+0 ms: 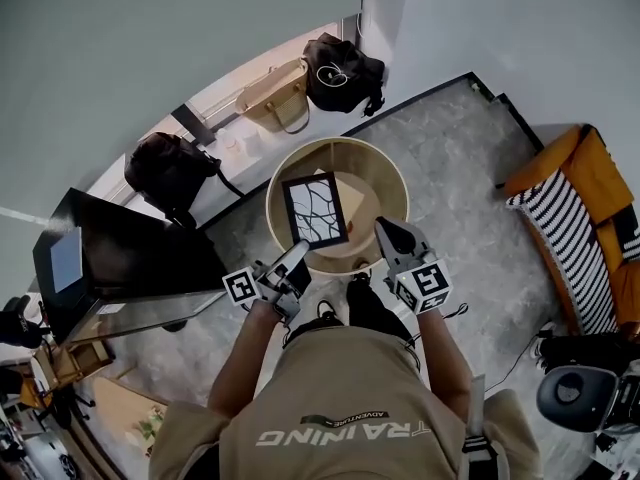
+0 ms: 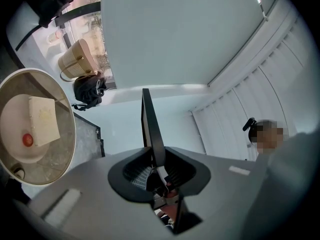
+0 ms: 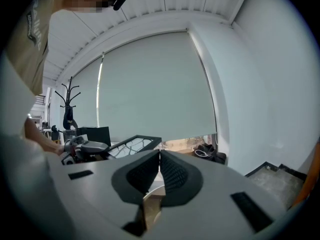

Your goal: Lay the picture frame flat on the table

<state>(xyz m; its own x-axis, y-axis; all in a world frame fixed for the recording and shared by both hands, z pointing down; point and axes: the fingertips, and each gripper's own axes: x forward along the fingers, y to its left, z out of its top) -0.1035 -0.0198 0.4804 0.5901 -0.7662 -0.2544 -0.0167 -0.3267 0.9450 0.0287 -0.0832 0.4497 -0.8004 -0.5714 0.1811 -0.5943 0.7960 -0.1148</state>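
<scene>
A black picture frame [image 1: 315,208] with a branching line pattern hangs tilted above the round wooden table [image 1: 395,183]. My left gripper [image 1: 290,263] is shut on the frame's lower edge. In the left gripper view the frame [image 2: 150,129] stands edge-on, rising out of the left gripper [image 2: 157,166] jaws. My right gripper [image 1: 390,233] hovers at the table's near right rim, shut with nothing in it. The right gripper view shows the right gripper [image 3: 160,166] pads touching and the frame [image 3: 132,146] off to the left.
A cream square block [image 2: 42,120] and a small red thing [image 2: 27,140] lie on the table [image 2: 65,149]. A black bag [image 1: 342,73], a tan bag [image 1: 275,96] and a black backpack [image 1: 168,173] line the wall. A dark desk [image 1: 130,258] is left, an orange chair [image 1: 570,218] right.
</scene>
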